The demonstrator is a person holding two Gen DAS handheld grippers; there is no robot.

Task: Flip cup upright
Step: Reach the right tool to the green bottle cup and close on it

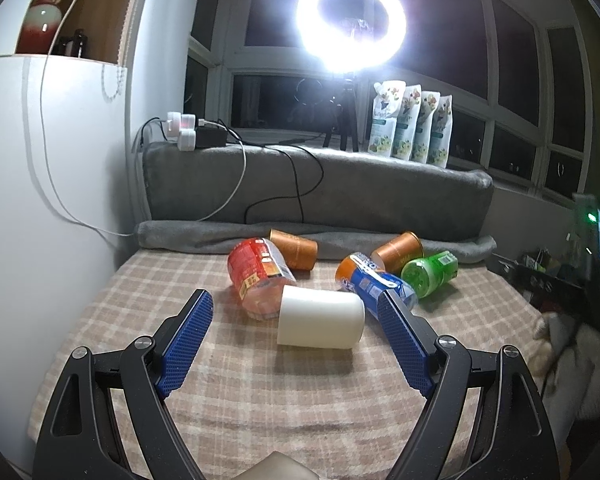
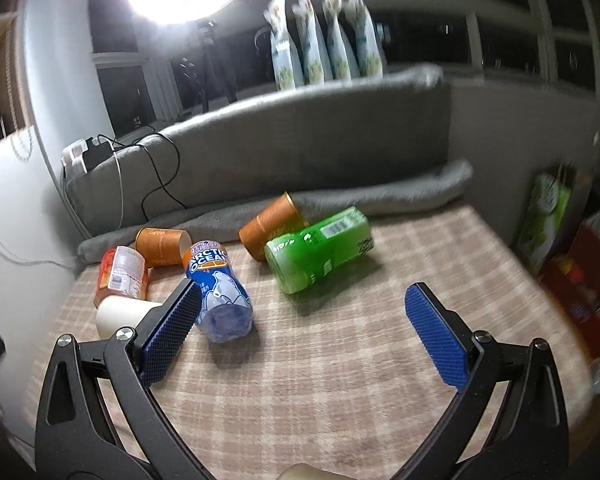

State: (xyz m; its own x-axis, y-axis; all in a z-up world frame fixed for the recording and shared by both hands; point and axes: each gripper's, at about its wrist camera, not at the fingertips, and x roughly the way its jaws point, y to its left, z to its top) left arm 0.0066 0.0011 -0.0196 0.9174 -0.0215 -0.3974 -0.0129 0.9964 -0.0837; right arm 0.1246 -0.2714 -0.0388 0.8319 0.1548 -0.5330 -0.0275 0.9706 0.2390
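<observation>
A white cup [image 1: 320, 317] lies on its side on the checked cloth, just ahead of my left gripper [image 1: 298, 300], which is open with its blue pads on either side of the cup and short of it. Around it lie a red cup [image 1: 258, 272], a blue cup [image 1: 374, 282], a green cup [image 1: 430, 274] and two orange cups [image 1: 294, 249] [image 1: 398, 250], all tipped over. In the right wrist view my right gripper [image 2: 300, 294] is open and empty, with the blue cup [image 2: 220, 296] beside its left finger and the green cup [image 2: 320, 250] ahead. The white cup [image 2: 120, 314] is partly hidden behind that finger.
A grey cushion [image 1: 320, 184] and rolled blanket [image 1: 320, 238] border the far edge of the table [image 1: 260, 400]. A ring light [image 1: 350, 20], several pouches [image 1: 414, 124] and a power strip [image 1: 184, 130] with cables stand behind. Boxes [image 2: 580, 280] sit off the right edge.
</observation>
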